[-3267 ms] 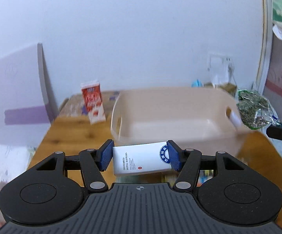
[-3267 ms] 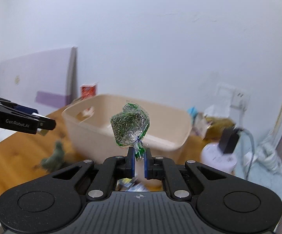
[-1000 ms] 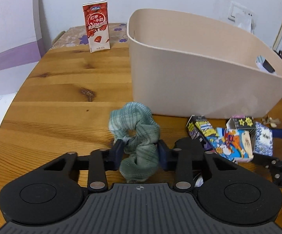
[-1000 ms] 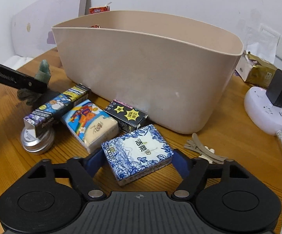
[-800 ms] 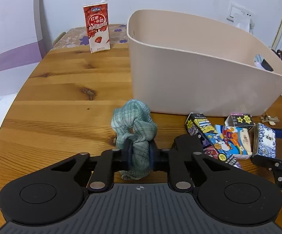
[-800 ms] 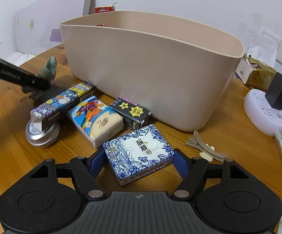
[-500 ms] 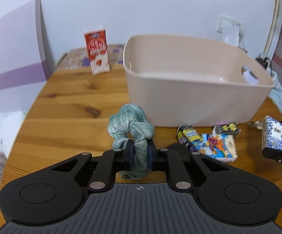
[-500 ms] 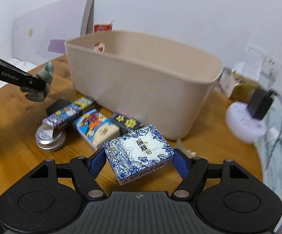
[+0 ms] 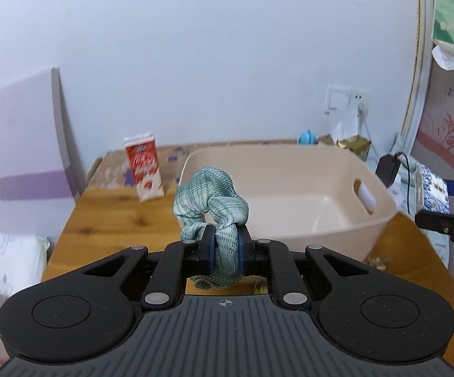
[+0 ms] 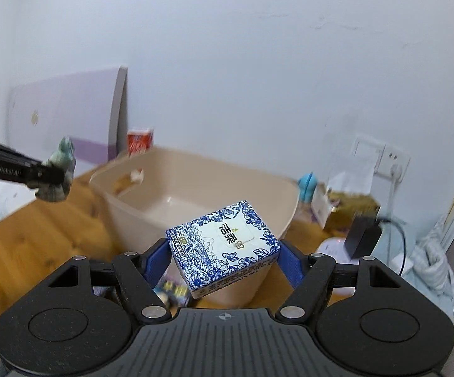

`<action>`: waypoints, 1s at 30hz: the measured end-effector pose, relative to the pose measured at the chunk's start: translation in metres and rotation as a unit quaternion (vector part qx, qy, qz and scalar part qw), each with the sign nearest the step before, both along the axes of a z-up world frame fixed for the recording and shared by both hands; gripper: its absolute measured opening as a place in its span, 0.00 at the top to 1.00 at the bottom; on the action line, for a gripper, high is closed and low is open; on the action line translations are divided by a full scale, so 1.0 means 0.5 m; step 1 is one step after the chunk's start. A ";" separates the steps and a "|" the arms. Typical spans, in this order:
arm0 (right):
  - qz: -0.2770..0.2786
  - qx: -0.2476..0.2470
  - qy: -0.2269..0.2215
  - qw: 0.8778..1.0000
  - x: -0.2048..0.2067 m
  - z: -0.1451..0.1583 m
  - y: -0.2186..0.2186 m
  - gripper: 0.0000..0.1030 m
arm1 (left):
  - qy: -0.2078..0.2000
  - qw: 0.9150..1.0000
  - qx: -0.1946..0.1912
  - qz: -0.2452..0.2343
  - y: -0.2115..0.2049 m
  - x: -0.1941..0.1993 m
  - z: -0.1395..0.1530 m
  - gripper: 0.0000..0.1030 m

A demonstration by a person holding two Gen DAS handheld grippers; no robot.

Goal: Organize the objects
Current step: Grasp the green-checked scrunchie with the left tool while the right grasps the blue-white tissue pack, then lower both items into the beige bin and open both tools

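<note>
- A purple-and-white board (image 9: 22, 144) leans against the wall at the far left, beyond the table's left edge.
- The wooden table (image 9: 110, 220) carries everything else; its bare planks show on the left side.
- A red and white milk carton (image 9: 144, 168) stands upright near the table's back left corner, just left of the tub.
- The left gripper (image 9: 223, 248) is held up above the table with its blue pads squeezed tight on a green checked scrunchie (image 9: 211, 201); the fabric bunches up above the pads and a fold hangs below them.
- From the right wrist view the same scrunchie (image 10: 58, 169) shows at the left, clear of the table and level with the tub's rim.
- The beige plastic tub (image 9: 321, 188) sits in the middle of the table, open side up, with a slot handle in its right end wall. The part of its floor that shows is bare.
- The right gripper (image 10: 223, 257) is clamped on a blue and white flowered tissue pack (image 10: 223, 242), one pad on each end. The pack is tilted and hangs in front of the tub's near wall, off the table.
- In the left wrist view that pack (image 9: 432, 191) sits out past the tub's right end.
- Some small colourful packets (image 10: 172, 290), blurred, lie on the table below the right gripper, against the tub's near wall.
- A blue toy (image 10: 308, 185), a gold box (image 10: 352, 204) and a white power strip with a black adapter (image 10: 362, 238) crowd the table's back right corner.
</note>
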State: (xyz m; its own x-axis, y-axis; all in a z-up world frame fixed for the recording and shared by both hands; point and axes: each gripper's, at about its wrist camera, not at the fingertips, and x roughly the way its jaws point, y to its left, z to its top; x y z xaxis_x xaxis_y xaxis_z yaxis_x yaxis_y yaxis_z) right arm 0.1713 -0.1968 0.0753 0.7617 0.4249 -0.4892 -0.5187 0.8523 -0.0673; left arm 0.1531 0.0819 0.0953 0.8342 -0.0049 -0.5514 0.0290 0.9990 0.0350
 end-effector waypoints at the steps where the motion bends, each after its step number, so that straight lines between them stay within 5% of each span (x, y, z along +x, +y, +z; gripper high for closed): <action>1: -0.004 0.004 -0.005 1.000 0.008 0.009 -0.001 0.31 | -0.003 1.000 0.001 -0.001 -0.006 0.010 0.004 0.87; 10: -0.017 0.014 -0.017 1.000 0.101 0.037 0.023 0.31 | 0.011 1.000 0.016 -0.007 -0.068 0.135 -0.018 0.86; 22: -0.017 -0.024 0.048 0.998 0.224 -0.065 0.087 0.30 | 0.085 0.996 0.024 -0.011 -0.112 0.269 -0.133 0.84; 26: -0.013 -0.030 0.059 0.998 0.228 -0.080 0.089 0.25 | 0.080 0.996 0.027 -0.009 -0.111 0.254 -0.127 0.43; 30: -0.014 -0.028 0.044 0.999 0.202 -0.064 0.077 0.19 | 0.052 0.998 0.044 0.006 -0.113 0.215 -0.093 0.33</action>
State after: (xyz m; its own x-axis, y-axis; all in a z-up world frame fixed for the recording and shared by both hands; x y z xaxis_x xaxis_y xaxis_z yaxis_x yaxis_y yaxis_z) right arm 0.2723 -0.1581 0.0433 0.7263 0.3746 -0.5763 -0.5009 0.8626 -0.0707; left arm 0.2607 0.0254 0.0488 0.7718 0.0563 -0.6334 0.0253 0.9926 0.1191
